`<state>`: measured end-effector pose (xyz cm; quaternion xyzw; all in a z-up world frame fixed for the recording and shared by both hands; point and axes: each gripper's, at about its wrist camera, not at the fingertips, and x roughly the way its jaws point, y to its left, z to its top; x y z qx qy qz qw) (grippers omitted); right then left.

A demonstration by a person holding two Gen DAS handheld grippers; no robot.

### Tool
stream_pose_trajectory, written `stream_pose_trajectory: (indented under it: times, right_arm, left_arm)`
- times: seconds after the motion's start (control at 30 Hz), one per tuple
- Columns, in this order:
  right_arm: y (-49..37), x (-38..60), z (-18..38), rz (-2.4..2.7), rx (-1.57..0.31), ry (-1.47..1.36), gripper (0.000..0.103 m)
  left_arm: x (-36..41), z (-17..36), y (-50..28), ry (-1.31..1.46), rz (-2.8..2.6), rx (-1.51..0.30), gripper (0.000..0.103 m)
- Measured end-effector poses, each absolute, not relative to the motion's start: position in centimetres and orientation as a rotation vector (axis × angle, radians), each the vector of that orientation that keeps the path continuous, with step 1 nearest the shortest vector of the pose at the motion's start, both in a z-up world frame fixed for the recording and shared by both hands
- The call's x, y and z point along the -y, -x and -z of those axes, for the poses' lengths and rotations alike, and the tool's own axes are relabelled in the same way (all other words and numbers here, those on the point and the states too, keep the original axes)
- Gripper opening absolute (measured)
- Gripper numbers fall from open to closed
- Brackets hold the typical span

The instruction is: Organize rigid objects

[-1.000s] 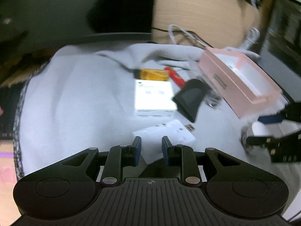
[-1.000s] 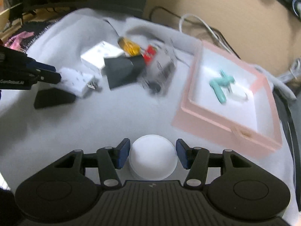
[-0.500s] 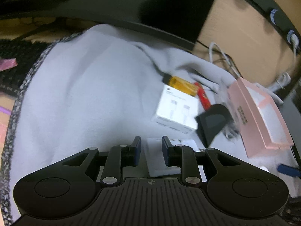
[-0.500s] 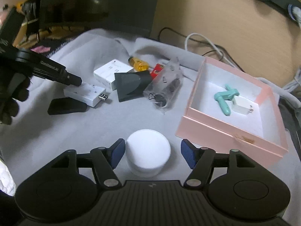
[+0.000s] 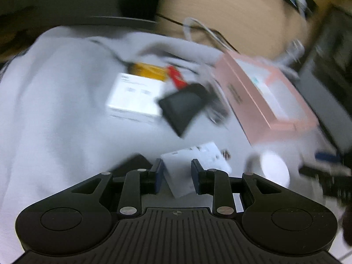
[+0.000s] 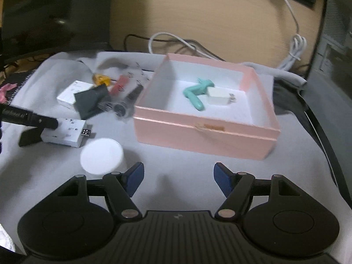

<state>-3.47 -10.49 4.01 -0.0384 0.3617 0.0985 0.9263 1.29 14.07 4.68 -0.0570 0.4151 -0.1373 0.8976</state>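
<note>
A pink box (image 6: 204,129) stands on the grey cloth and holds a teal tool (image 6: 195,92) and a white plug (image 6: 219,96); it also shows in the left wrist view (image 5: 259,96). My left gripper (image 5: 177,176) has its fingers around a white USB adapter (image 5: 193,167), also seen in the right wrist view (image 6: 63,133); the grip is unclear through blur. My right gripper (image 6: 178,177) is open and empty. A white round lid (image 6: 101,155) lies on the cloth just left of it, also in the left wrist view (image 5: 274,169).
A white carton (image 5: 134,96), a black wedge-shaped piece (image 5: 182,105), a yellow-handled screwdriver (image 5: 149,70), a red item (image 5: 176,78) and a clear packet (image 6: 127,96) lie left of the box. White cables (image 6: 176,41) run behind. A flat black piece (image 6: 29,137) lies beside the adapter.
My right gripper has opened wide, let go of the white lid and drawn back to the right, facing the pink box. My left gripper has swung right, with the adapter between its fingers.
</note>
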Motion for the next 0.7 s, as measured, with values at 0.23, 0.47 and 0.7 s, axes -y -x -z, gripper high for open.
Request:
stream_pose_trajectory:
  times: [0.23,0.47,0.7]
  right_arm:
    - [4.5,11.0,-2.7,-0.159,-0.781,0.084,0.071]
    - [4.6,11.1,-1.3,-0.147,-0.826,0.093,0.071]
    - [4.8,11.6,-0.9,-0.132,-0.833,0.066,0.073]
  left_arm:
    - [-10.5,-4.9,1.8,-0.141,0.368,-0.803,0.039]
    - [-8.2,-4.0,3.2,-0.253,0.512,-0.868,0.045]
    - [-8.6,-6.7,2.0,-0.265,0.528,-0.803,0.045]
